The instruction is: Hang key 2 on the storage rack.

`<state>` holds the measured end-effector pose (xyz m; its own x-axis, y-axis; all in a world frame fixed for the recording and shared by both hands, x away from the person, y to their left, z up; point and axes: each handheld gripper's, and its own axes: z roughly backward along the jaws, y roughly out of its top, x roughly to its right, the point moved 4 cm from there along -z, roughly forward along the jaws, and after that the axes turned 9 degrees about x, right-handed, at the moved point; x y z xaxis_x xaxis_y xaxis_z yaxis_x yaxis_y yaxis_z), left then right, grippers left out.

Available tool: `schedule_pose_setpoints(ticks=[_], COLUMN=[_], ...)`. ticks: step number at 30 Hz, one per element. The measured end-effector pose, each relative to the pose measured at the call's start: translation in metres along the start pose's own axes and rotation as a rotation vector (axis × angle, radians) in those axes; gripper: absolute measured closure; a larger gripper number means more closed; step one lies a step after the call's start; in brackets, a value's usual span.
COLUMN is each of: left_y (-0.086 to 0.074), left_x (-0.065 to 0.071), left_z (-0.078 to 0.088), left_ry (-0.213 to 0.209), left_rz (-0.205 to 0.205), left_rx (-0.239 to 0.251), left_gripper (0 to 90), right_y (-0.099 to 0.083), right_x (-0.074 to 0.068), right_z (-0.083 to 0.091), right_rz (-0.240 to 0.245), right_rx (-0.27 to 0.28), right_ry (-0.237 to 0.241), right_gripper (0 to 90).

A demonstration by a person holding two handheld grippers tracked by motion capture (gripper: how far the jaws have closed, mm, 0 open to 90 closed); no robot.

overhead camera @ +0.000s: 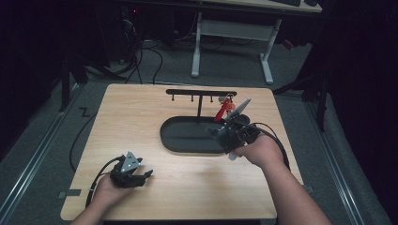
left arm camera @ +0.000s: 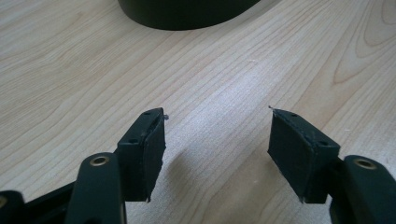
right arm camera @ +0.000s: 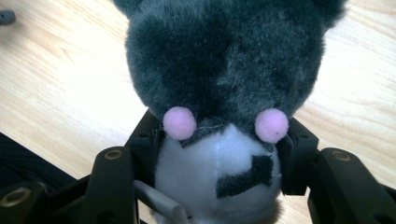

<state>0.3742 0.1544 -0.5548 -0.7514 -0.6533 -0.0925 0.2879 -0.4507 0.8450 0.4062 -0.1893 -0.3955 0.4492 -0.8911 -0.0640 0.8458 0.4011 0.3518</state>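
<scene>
Right gripper (right arm camera: 219,154), raised over the tray (overhead camera: 187,140), clamps a plush toy (right arm camera: 219,70); left gripper (left arm camera: 217,154) rests low, fingers apart, seemingly empty.

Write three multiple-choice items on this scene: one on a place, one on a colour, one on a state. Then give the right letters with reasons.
1. Where does the left gripper rest?
A. near the table's front left
B. inside the tray
C. on the rack

2. What colour are the plush toy's two round cheek dots?
A. green
B. pink
C. yellow

3. How do the left gripper's jaws stand?
A. clamped on a toy
B. open with nothing between
C. closed on a cable

Answers: 1 A, the high view shows it low on the wooden table, apart from the black tray. 2 B, both dots are pink. 3 B, bare wood shows between the pads.
</scene>
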Motion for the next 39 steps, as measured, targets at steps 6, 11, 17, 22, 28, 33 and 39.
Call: schedule_pose_setpoints(ticks=[6, 11, 17, 22, 28, 33, 39], left_y=[-0.001, -0.001, -0.001, -0.001, -0.002, -0.002, -0.002], left_x=[0.0, 0.001, 0.0, 0.0, -0.001, -0.001, -0.001], left_z=[0.0, 0.0, 0.0, 0.001, 0.001, 0.001, 0.002], left_ry=[0.0, -0.003, -0.003, -0.003, -0.004, -0.003, -0.004], left_rz=[0.0, -0.001, -0.003, -0.001, 0.001, 0.003, 0.004], left_rx=[0.001, -0.001, -0.003, -0.005, -0.001, -0.001, -0.004], left_gripper=[36.4, 36.3, 36.2, 36.3, 36.2, 36.3, 36.2], right_y=[0.013, 0.023, 0.038, 0.051, 0.063, 0.074, 0.082], right_x=[0.0, 0.001, 0.001, 0.002, 0.003, 0.004, 0.01], right_z=[0.001, 0.003, 0.009, 0.012, 0.014, 0.016, 0.017], right_rz=[-0.004, -0.007, -0.001, 0.006, 0.007, 0.003, -0.011], right_rx=[0.014, 0.01, 0.012, 0.009, 0.015, 0.027, 0.042], right_ry=[0.003, 0.009, 0.008, -0.005, -0.023, -0.036, -0.058], right_gripper=[45.7, 45.6, 45.6, 45.6, 45.6, 45.6, 45.6])
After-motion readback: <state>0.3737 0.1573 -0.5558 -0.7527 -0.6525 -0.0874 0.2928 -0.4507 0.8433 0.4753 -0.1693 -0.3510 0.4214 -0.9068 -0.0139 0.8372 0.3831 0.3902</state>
